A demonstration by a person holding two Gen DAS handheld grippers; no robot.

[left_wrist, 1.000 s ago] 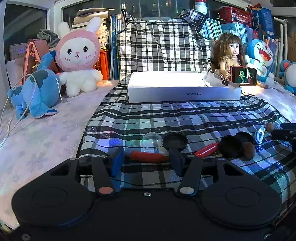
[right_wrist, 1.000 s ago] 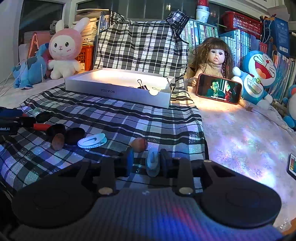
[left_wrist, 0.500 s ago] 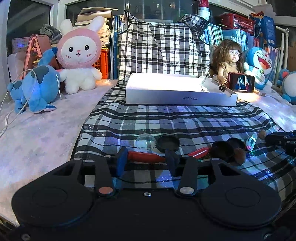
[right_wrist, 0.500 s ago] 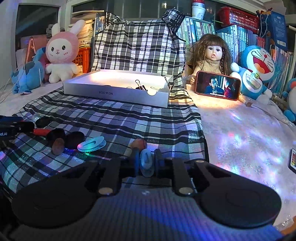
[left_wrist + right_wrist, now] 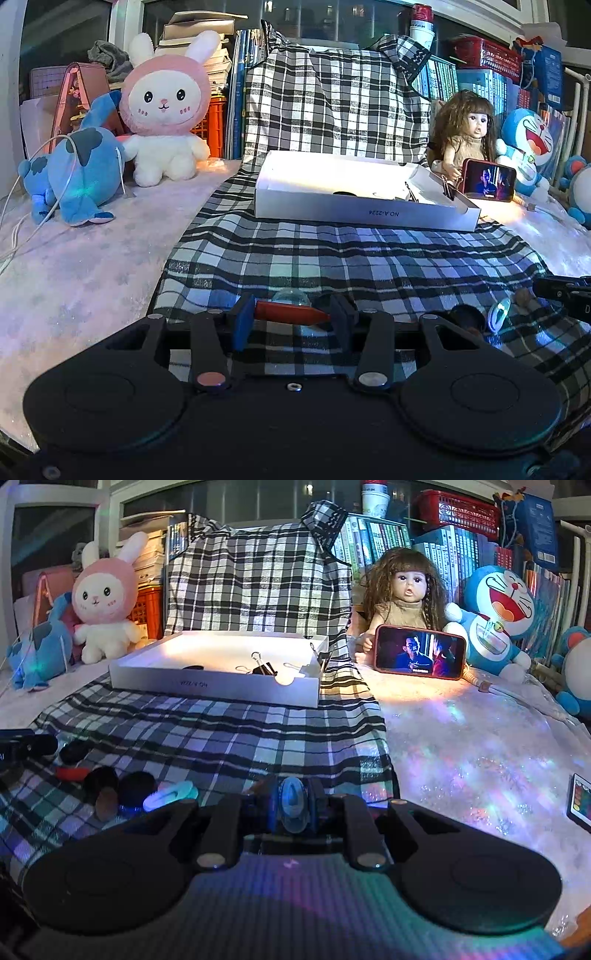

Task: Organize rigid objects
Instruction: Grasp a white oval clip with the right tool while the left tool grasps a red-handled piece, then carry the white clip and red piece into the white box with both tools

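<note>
The red stick [image 5: 291, 312] sits crosswise between the fingers of our left claw [image 5: 293, 319], pinched end to end, blue pad on one tip and black pad on the other, low over the near edge of the checked cloth [image 5: 351, 258]. Just behind it we see a clear dome [image 5: 290, 296] resting on the cloth.

Over on our right claw [image 5: 293, 805], the jaws are squeezed tight on a small pale-blue clip [image 5: 293, 803], standing on edge between the pads, near the cloth's right edge.

Moving outward along the cloth's near edge, between the two claws, we spot a white clip [image 5: 170, 794] lying flat, glowing green and blue. Beside it are two dark round pieces [image 5: 136, 784], a brown nut-like piece [image 5: 107, 801] touching them, and another red stick [image 5: 72, 773] further left. A second brown piece peeks out just behind our right claw's fingers.

Further back, at the far end of the cloth, the white box [image 5: 207, 681] lies open; we can see a black binder clip [image 5: 264, 668] in its right corner and something dark and flat near the front wall.

Off the cloth, on the pale sparkly cover to the right, a phone [image 5: 419, 651] leans against a doll [image 5: 404, 590]. A blue cat toy [image 5: 496, 616] sits beside them. At the far left corner sit a pink rabbit [image 5: 166, 110] and a blue plush [image 5: 74, 173].
</note>
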